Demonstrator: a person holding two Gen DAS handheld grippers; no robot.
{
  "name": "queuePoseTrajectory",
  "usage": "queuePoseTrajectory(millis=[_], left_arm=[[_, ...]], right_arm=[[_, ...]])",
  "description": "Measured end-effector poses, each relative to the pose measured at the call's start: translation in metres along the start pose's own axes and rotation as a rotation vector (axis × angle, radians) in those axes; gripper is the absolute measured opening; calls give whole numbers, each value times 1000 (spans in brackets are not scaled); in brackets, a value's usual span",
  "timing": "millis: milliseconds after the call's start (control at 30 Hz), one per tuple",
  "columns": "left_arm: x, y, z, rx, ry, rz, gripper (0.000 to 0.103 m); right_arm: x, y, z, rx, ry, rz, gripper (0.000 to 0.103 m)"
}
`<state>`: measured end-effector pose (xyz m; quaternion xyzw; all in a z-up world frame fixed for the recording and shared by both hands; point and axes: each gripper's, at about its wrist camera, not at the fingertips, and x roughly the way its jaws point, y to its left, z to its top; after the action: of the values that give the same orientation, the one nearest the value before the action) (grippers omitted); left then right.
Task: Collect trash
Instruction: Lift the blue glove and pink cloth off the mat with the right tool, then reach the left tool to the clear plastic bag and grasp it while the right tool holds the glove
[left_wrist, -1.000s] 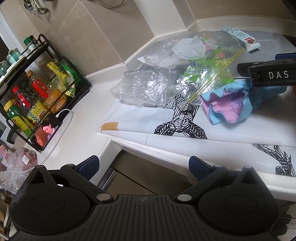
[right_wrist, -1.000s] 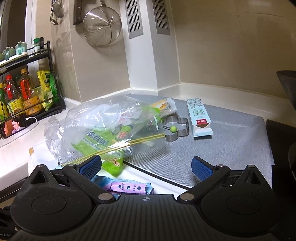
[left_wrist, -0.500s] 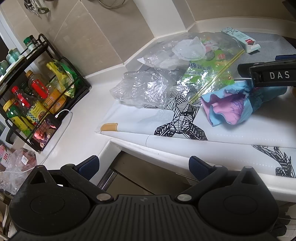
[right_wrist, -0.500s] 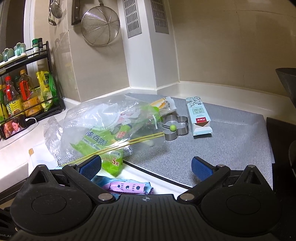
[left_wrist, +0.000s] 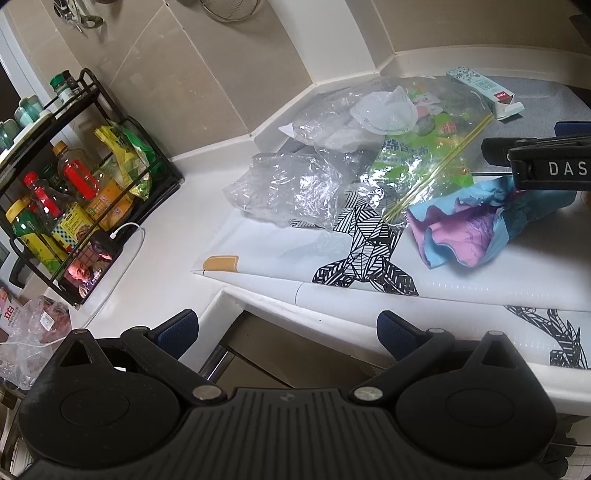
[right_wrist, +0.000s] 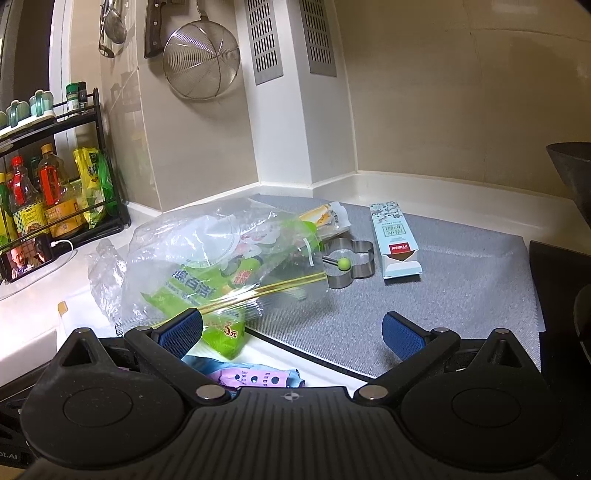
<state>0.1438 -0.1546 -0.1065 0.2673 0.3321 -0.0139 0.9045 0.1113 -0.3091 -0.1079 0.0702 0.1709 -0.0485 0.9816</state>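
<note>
L gripper (left_wrist: 286, 330): jaws spread wide, nothing betw. them; hangs over the counter edge, trash well ahead at 12–2 o'clock.
R gripper (right_wrist: 291, 332): jaws released, wide apart, empty; pads over mat edge.
Zip bag (right_wrist: 225, 266): clear w/ yellow seal strip, green packet inside; lies at 11 o'clock from R gripper, its near corner just beside the L pad (right_wrist: 183, 334), can't tell if touching. In L view it sits at 1 o'clock (left_wrist: 424, 147).
Wrapper (left_wrist: 465, 229): blue/pink, crumpled, on the patterned sheet (left_wrist: 369, 258); directly under R gripper body, behind its jaws, only a strip shows at 6 o'clock in R view (right_wrist: 247, 376).
Clear film (left_wrist: 291, 192): crumpled, 12 o'clock from L gripper, touching the zip bag.
Box (right_wrist: 395, 240): flat on grey mat (right_wrist: 461, 280), flap open, 1 o'clock from R gripper, well apart.
Metal ring (right_wrist: 349, 264): on mat, betw. zip bag and box, green-ball pin inside.
Rack (left_wrist: 74, 177): bottles, 10 o'clock in L view, phone (left_wrist: 88, 266) at its foot.
</note>
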Motion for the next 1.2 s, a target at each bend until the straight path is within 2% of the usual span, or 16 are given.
queuePoseTrajectory(millis=[500,700,933,1000,1100,1200], left_arm=[[-2,3,12,-24,-26,-32,103],[0,13,29,-53,-45,-56,103],[8,5,55,-23,-73,-42,103],[13,4,64,-32,-74,-72,103],[25,9,79,-110,-69,-130,103],[43,20,96,-217,-28,-266,103]], right_arm=[[1,-4,1,14,-10,-28,103],[4,-8,1,42,2,-61,103],[7,-18,2,96,13,-82,103],[8,-19,2,106,18,-80,103],[9,-19,2,111,22,-80,103],[8,-19,2,107,19,-81,103]])
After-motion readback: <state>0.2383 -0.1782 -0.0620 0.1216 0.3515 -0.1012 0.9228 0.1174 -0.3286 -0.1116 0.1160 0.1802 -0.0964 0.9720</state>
